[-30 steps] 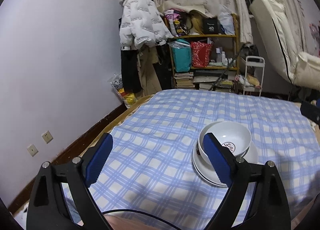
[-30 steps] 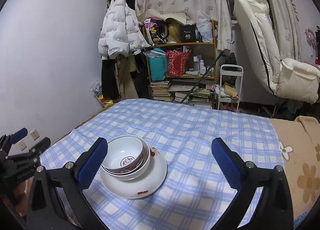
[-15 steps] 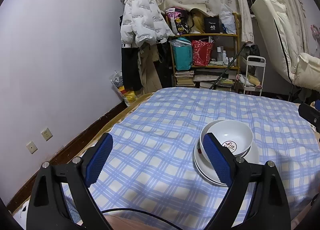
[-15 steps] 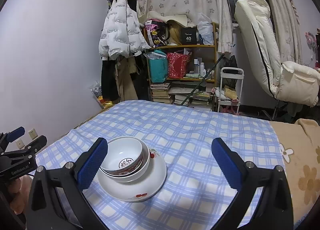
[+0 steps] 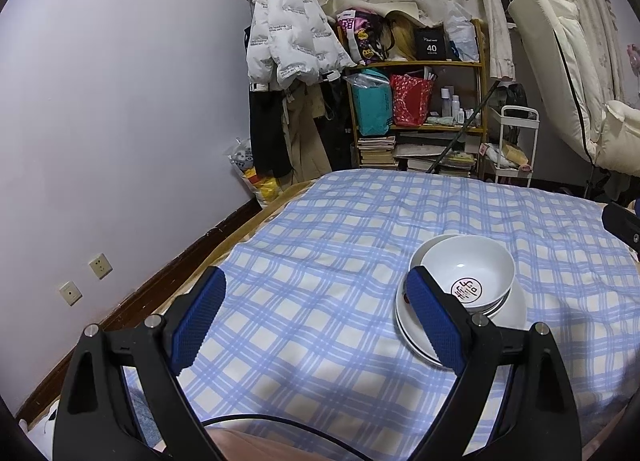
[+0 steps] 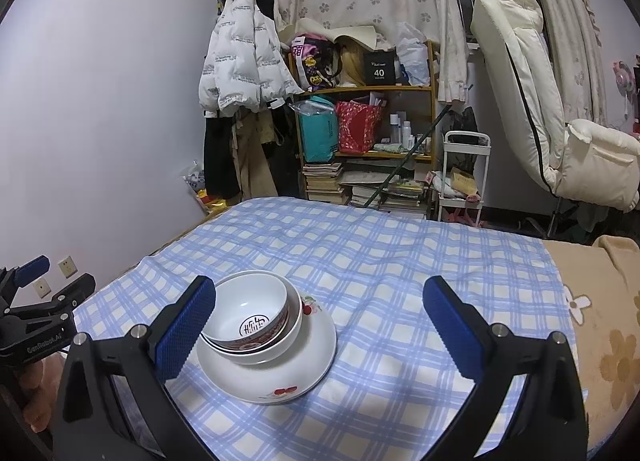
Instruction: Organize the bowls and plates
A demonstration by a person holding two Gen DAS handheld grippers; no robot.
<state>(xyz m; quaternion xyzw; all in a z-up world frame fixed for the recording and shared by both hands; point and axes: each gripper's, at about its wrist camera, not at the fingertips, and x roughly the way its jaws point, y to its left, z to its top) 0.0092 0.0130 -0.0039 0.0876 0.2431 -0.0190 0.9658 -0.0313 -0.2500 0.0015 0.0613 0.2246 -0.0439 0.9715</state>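
Grippers (image 6: 318,319) wide; bowls (image 6: 250,319) upright

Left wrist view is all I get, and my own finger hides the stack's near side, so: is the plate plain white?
Observer: No, the plate has red fruit prints on its rim.
Operator: And the top bowl's outside?
Observer: The top bowl has a red patterned band around its outside.
Operator: Is the right gripper holding anything?
Observer: No, the right gripper is open and grips nothing.
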